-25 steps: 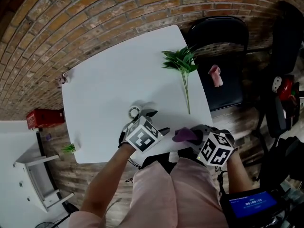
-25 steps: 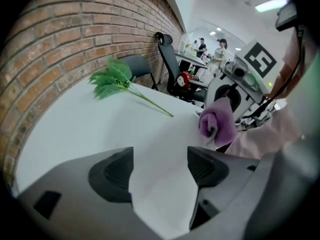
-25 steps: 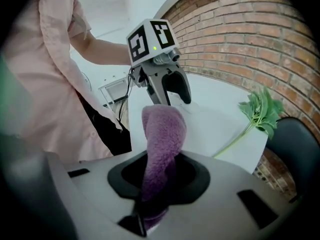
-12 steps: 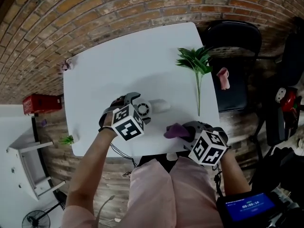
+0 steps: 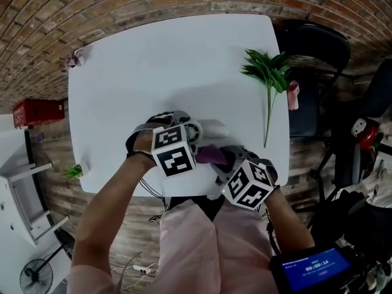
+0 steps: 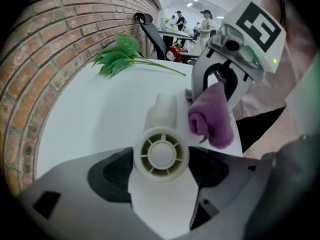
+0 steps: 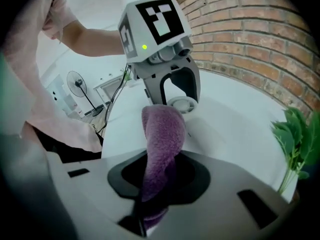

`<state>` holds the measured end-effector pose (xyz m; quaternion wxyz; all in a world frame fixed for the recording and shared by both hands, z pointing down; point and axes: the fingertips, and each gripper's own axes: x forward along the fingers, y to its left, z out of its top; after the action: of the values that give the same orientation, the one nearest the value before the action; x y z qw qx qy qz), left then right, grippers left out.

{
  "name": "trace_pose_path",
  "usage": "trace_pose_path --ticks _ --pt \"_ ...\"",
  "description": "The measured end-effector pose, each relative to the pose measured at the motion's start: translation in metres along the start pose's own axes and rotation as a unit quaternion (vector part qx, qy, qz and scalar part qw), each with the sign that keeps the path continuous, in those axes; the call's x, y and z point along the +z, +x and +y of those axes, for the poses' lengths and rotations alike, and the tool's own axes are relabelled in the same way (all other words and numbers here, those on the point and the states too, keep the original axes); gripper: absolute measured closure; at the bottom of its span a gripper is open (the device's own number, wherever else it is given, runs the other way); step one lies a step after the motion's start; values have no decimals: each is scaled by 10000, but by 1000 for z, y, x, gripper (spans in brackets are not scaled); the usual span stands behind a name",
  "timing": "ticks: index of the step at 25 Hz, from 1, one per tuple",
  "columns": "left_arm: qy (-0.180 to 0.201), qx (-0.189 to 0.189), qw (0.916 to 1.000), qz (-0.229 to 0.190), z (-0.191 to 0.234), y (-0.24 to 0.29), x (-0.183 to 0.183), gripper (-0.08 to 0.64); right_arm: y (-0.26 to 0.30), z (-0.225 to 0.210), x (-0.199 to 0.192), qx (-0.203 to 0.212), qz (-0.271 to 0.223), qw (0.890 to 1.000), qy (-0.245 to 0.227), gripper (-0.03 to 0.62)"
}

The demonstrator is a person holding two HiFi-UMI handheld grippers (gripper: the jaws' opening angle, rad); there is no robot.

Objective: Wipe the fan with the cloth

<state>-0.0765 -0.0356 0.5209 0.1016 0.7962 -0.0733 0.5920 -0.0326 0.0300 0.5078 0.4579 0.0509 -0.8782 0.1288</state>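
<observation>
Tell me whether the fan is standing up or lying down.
Lying down: the fan lies on its side on the table, with its handle stretched along the tabletop.

- Showing fuzzy purple on the cloth (image 7: 160,134).
- Showing cream on the fan (image 6: 161,155).
- Showing plain white across the table (image 5: 153,72).
- Running red-brown with pale mortar lines along the brick wall (image 6: 50,49).
- Showing leafy green on the plant (image 5: 269,72).
- Carrying black-and-white square markers on the marker cubes (image 5: 173,157).
- Showing pale pink on the trousers (image 5: 202,250).
- Showing red on the box (image 5: 37,112).

Small cream fan (image 6: 161,155) lies beside rolled purple cloth (image 7: 161,134), perhaps touching.
</observation>
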Motion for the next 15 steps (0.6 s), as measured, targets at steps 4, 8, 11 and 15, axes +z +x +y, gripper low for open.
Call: trace_pose_path --ticks 4,8,11,15 --pt "14 -22 10000 -31 0 -1 0 207 16 -10 9 -154 125 9996 187 517" --pt "39 -48 9999 -117 0 0 1 207 21 -22 13 -386 214 9976 537 517" --pt "54 -40 9999 -121 -1 0 0 207 22 -27 13 -672 302 9944 761 518" --pt "46 -56 9999 -144 -1 0 0 207 18 -32 7 -961 344 9890 1072 518"
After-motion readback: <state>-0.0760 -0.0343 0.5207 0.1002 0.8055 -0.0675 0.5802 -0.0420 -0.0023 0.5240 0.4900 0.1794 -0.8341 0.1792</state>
